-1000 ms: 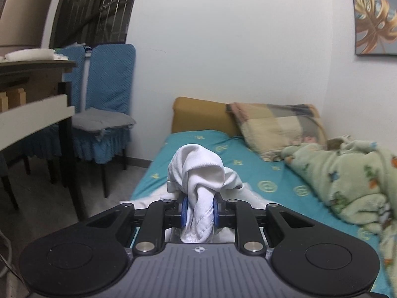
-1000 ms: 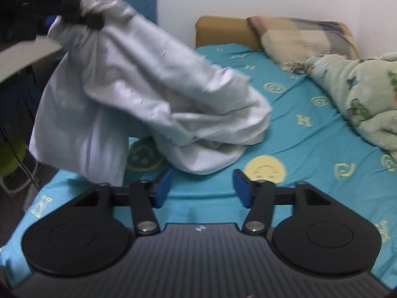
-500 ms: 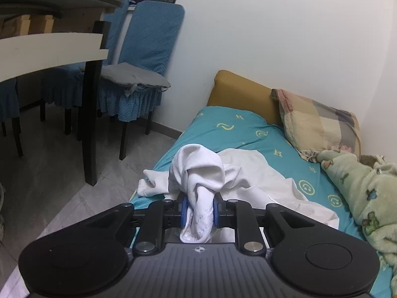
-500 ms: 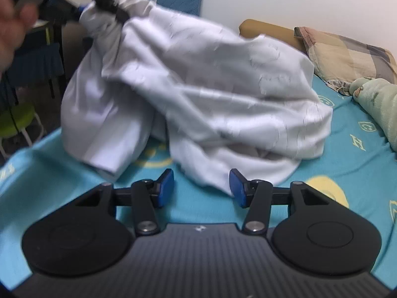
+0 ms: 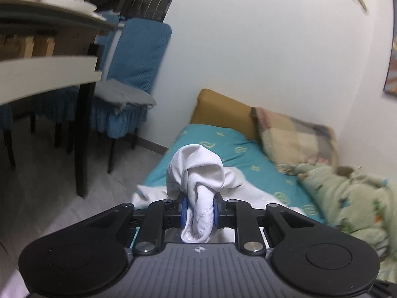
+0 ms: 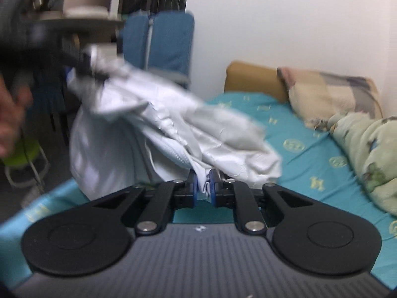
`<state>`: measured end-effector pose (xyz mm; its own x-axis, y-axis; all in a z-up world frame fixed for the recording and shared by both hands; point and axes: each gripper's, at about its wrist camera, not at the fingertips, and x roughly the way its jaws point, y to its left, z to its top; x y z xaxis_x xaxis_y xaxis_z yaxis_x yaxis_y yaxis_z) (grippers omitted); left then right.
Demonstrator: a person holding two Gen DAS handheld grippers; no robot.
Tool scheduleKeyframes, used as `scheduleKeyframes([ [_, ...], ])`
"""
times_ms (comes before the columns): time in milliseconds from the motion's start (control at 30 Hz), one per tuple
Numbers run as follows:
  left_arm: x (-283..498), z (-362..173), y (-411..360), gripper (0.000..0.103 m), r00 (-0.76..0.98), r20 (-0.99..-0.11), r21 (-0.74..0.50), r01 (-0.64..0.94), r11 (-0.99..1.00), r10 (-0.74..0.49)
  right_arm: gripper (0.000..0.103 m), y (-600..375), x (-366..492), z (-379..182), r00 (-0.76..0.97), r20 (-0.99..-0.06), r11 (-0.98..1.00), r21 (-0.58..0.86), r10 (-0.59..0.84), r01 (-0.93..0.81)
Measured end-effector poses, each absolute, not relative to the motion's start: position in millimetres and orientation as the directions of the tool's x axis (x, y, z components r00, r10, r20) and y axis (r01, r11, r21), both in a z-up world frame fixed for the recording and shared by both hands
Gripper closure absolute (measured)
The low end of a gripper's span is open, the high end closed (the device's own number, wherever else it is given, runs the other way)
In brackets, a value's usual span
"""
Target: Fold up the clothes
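So, here is how it looked.

Cloth: the white garment (image 6: 173,129) was bunched up and hung in the air over the near end of the bed (image 6: 305,149). Part of it lay on the teal sheet. It was crumpled, not folded.

Left gripper (image 5: 198,211): its blue pads were pressed tight on a thick twist of the cloth.

Right gripper (image 6: 203,185): its pads were pinched together on a thin edge of the cloth.

What changed: half a second before, the right gripper's pads stood wide apart with nothing between them, and the cloth hung just past them. Now they had closed on it. The left one held its twist the whole time.

What that means: both grippers had the cloth, so I think it could be pulled out flat next. The folding looked far from done.

Around it: a checked pillow (image 5: 295,139) and a green blanket (image 5: 352,198) lay at the far end of the bed. A blue chair (image 5: 134,74) stood by a table (image 5: 49,74). A hand (image 6: 10,114) showed at the left edge, blurry.

Writing: the sheet had yellow marks, some like letters in rings. They were too blurry to read for sure. No brand could be read.
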<state>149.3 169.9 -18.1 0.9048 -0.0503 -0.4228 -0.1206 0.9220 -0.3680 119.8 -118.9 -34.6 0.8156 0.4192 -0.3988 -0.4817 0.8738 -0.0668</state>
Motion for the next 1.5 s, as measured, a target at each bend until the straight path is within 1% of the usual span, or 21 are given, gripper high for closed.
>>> scheduleKeyframes([
  [67,135,-12,173,0.082,0.897,-0.419,-0.435,-0.060,0.898,-0.143,0.090,-140,105,-6,0.814,-0.375,0.871,-0.033,0.443,-0.490],
  [167,124,-15,180,0.082,0.846,-0.413,-0.601,0.027,0.799,-0.339,0.090,-173,88,24,0.808,-0.358,0.873,0.046,0.468,-0.485],
  [267,136,-32,176,0.081,0.788,-0.464,-0.654,0.004,0.756,-0.405,0.090,-207,81,34,0.793,-0.369,0.873,0.141,0.485,-0.468],
  [400,152,-55,170,0.080,0.702,-0.522,-0.708,-0.040,0.705,-0.485,0.090,-243,92,8,0.733,-0.421,0.834,0.401,0.535,-0.379],
  [467,171,-71,154,0.081,0.683,-0.581,-0.676,-0.104,0.729,-0.442,0.090,-245,107,-20,0.726,-0.457,0.834,0.463,0.514,-0.300],
  [600,211,-102,127,0.080,0.640,-0.691,-0.564,-0.185,0.805,-0.337,0.090,-244,143,-81,0.674,-0.576,0.849,0.507,0.463,-0.149],
  [667,228,-114,120,0.075,0.616,-0.729,-0.499,-0.179,0.848,-0.299,0.090,-244,149,-93,0.658,-0.601,0.851,0.511,0.454,-0.120],
  [733,234,-120,115,0.067,0.614,-0.745,-0.446,-0.168,0.879,-0.261,0.090,-245,151,-97,0.653,-0.609,0.851,0.514,0.450,-0.107],
  [767,233,-118,112,0.066,0.614,-0.749,-0.430,-0.162,0.888,-0.250,0.089,-245,152,-98,0.651,-0.613,0.851,0.515,0.448,-0.101],
  [833,230,-108,106,0.053,0.615,-0.753,-0.405,-0.152,0.902,-0.235,0.089,-246,154,-102,0.647,-0.620,0.851,0.518,0.444,-0.088],
  [867,227,-101,103,0.050,0.616,-0.753,-0.396,-0.147,0.907,-0.229,0.088,-246,155,-104,0.644,-0.624,0.851,0.519,0.443,-0.081],
  [933,216,-81,96,0.036,0.651,-0.726,-0.372,-0.100,0.923,-0.222,0.088,-246,156,-108,0.639,-0.631,0.850,0.522,0.439,-0.068],
  [1000,199,-61,86,0.029,0.688,-0.697,-0.323,-0.050,0.945,-0.202,0.086,-247,158,-111,0.634,-0.639,0.850,0.524,0.435,-0.055],
  [1033,190,-52,79,0.029,0.708,-0.680,-0.288,-0.016,0.957,-0.193,0.085,-246,157,-111,0.637,-0.644,0.857,0.513,0.424,-0.052],
  [1133,160,-34,55,0.029,0.750,-0.638,-0.146,0.100,0.984,-0.171,0.065,-238,146,-99,0.664,-0.661,0.903,0.427,0.349,-0.048],
  [1200,146,-37,31,0.029,0.759,-0.631,-0.025,0.183,0.983,-0.158,0.038,-233,137,-91,0.694,-0.645,0.919,0.391,0.319,-0.059],
  [1233,144,-44,18,0.029,0.751,-0.643,0.036,0.228,0.973,-0.152,0.034,-231,132,-88,0.708,-0.633,0.923,0.379,0.312,-0.068],
  [1333,140,-69,-14,0.029,0.737,-0.668,0.221,0.328,0.918,-0.102,0.032,-225,128,-85,0.731,-0.618,0.940,0.328,0.290,-0.096],
  [1400,141,-89,-31,0.032,0.752,-0.658,0.379,0.373,0.847,-0.037,0.032,-225,131,-89,0.725,-0.630,0.945,0.313,0.278,-0.090],
  [1467,145,-108,-39,0.036,0.760,-0.650,0.497,0.403,0.769,0.022,0.032,-227,135,-95,0.713,-0.648,0.948,0.308,0.267,-0.076],
  [1500,148,-116,-39,0.045,0.757,-0.651,0.527,0.406,0.747,0.047,0.032,-228,137,-98,0.705,-0.658,0.949,0.308,0.263,-0.067],
])
